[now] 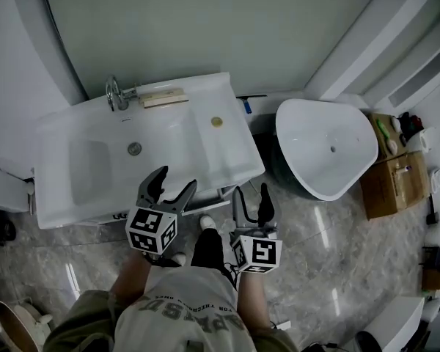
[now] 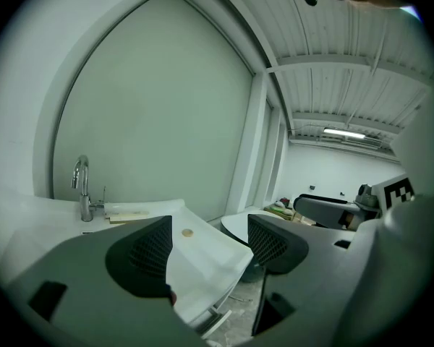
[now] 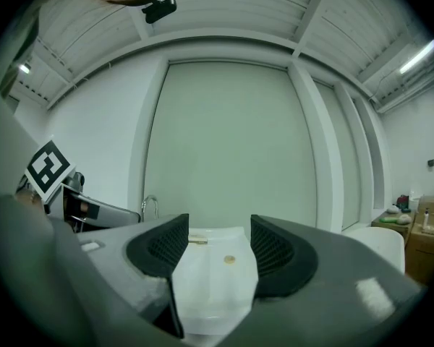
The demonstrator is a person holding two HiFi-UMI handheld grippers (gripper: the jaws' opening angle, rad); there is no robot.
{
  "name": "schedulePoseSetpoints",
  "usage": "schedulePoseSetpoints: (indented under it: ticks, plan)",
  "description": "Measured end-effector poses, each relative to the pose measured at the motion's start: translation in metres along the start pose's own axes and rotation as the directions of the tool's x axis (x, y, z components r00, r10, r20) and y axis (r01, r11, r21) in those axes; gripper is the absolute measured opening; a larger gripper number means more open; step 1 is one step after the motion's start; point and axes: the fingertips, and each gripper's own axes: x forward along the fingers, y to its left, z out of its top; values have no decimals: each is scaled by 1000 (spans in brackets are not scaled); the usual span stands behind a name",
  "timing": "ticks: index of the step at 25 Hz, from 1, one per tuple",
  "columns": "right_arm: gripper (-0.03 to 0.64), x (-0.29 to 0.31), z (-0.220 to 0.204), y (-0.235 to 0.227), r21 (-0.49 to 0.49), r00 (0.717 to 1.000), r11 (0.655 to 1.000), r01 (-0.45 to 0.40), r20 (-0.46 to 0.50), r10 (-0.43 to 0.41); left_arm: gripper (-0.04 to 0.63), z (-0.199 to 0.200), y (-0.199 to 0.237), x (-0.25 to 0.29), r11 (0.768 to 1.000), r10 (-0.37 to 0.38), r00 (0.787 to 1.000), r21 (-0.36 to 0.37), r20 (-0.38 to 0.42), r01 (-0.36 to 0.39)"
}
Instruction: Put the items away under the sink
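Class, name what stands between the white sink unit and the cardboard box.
A white oval tub stands there, shown clearly in the head view.

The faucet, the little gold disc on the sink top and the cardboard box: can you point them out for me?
faucet [image 1: 115, 92]: head view, on the chrome spout.
gold disc [image 1: 216, 122]: head view, on its centre.
cardboard box [image 1: 393, 184]: head view, on its top face.

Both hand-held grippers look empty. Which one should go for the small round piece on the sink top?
Right, probably. The right hand-held gripper is open and its view frames the round piece squarely between its jaws; the left hand-held gripper sees it off-centre.
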Motion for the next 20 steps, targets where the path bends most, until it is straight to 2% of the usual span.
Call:
schedulePoseSetpoints:
  ticks: [6,11,15,17,20]
  plan:
    - [258,67,-9,-40,-11,994,996,-92,-64,91,311,9,14,51,995,91,996,-31,-12,-91]
    - [258,131,-21,-66,-54,967,975,-217,-149,206,311,10,21,94,984,158,986,-73,-46,-161]
    - [258,182,-46,-77,-123,909,929,-350,-283,305,314,5,28,121,968,227,971,-98,-75,-233]
    - [258,207,-60,-79,-133,867,896,-423,-346,358,314,1,32,134,959,251,964,-110,-92,-260]
    - [258,239,-83,-73,-130,789,836,-533,-432,436,315,-6,36,148,948,279,953,-127,-118,-293]
